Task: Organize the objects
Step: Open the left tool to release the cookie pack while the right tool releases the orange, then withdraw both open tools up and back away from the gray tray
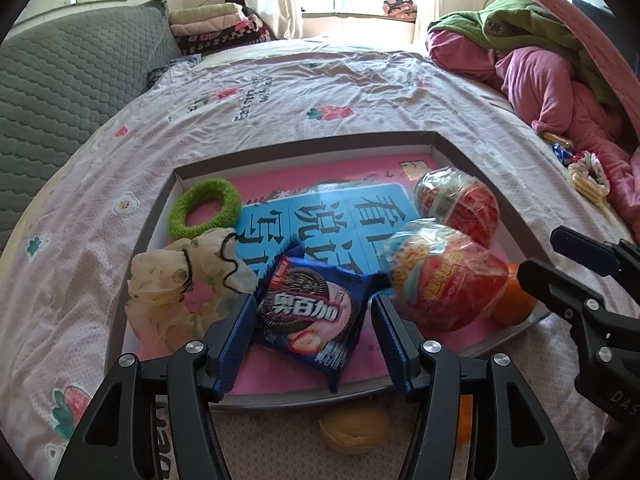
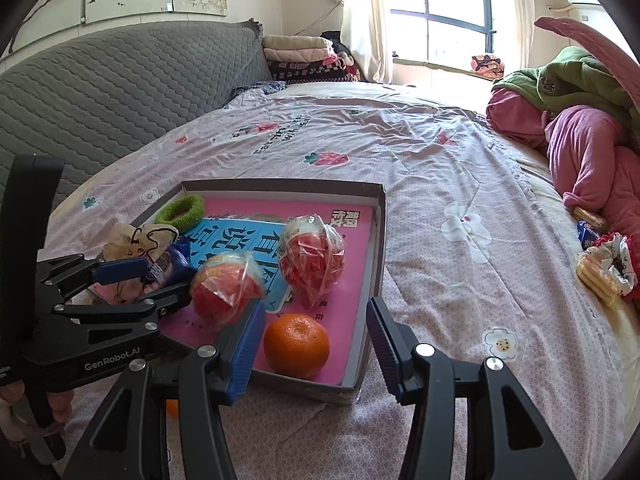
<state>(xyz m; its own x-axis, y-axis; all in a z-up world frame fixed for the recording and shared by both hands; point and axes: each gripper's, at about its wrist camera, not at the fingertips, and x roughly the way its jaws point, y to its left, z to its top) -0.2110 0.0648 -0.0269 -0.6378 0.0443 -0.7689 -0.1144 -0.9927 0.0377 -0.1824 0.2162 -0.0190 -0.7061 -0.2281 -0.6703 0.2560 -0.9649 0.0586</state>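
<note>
A shallow grey tray (image 1: 304, 146) (image 2: 280, 184) lies on the bed with a pink and blue book as its floor. In it are a green hair ring (image 1: 204, 210) (image 2: 180, 208), a cream scrunchie (image 1: 176, 276), a blue cookie pack (image 1: 312, 316), two red wrapped snacks (image 1: 448, 276) (image 2: 312, 256) and an orange (image 2: 297, 345). My left gripper (image 1: 313, 300) (image 2: 168, 278) stands open, with the cookie pack lying flat between its blue pads. My right gripper (image 2: 315, 304) (image 1: 540, 252) is open over the tray's near corner; the orange rests on the tray between its fingers, closer to the left one.
Pink and green clothes (image 2: 580, 128) are piled at the right. Wafer packs, a blue packet and a frilly scrunchie (image 2: 604, 264) lie near that pile. A yellow lump (image 1: 356, 428) and a second orange (image 2: 172, 408) sit in front of the tray. A grey quilted headboard (image 2: 120, 84) rises at left.
</note>
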